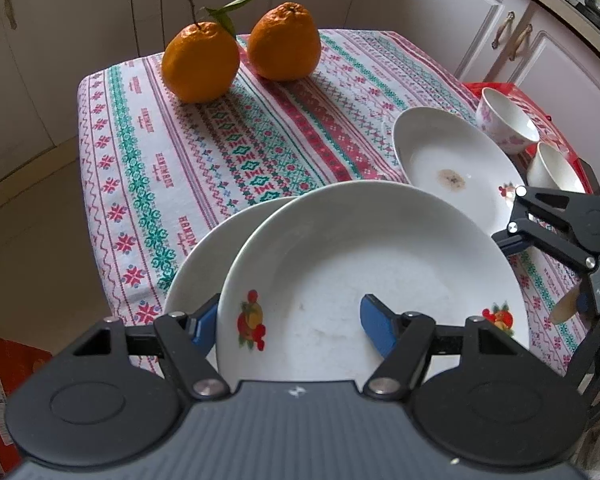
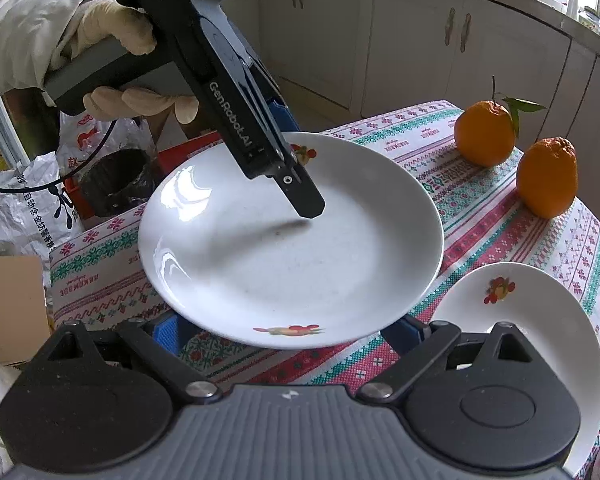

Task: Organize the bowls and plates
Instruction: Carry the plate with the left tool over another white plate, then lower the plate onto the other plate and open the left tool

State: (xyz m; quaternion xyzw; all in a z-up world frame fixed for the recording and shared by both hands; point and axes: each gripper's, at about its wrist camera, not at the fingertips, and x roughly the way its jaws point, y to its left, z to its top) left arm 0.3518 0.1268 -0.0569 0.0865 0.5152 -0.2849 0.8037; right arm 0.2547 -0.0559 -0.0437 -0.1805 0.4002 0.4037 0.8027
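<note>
A white plate with fruit decals (image 1: 364, 272) (image 2: 292, 248) is held tilted above the patterned tablecloth. My left gripper (image 1: 288, 324) (image 2: 288, 152) straddles its near rim, one blue pad behind the plate and one on its upper face. Whether the pads clamp it is unclear. A second white plate (image 1: 204, 256) lies under it. My right gripper (image 2: 288, 334) (image 1: 516, 232) is open beneath the plate's opposite rim. A third plate (image 1: 456, 164) (image 2: 540, 320) with a brown stain lies to the right. Two small bowls (image 1: 508, 120) (image 1: 556, 168) stand beyond it.
Two oranges (image 1: 200, 64) (image 1: 284, 42) (image 2: 484, 132) (image 2: 548, 178) sit at the table's far side. White cabinets (image 1: 500, 40) surround the table. Bags and a cardboard box (image 2: 16, 304) stand on the floor beside it.
</note>
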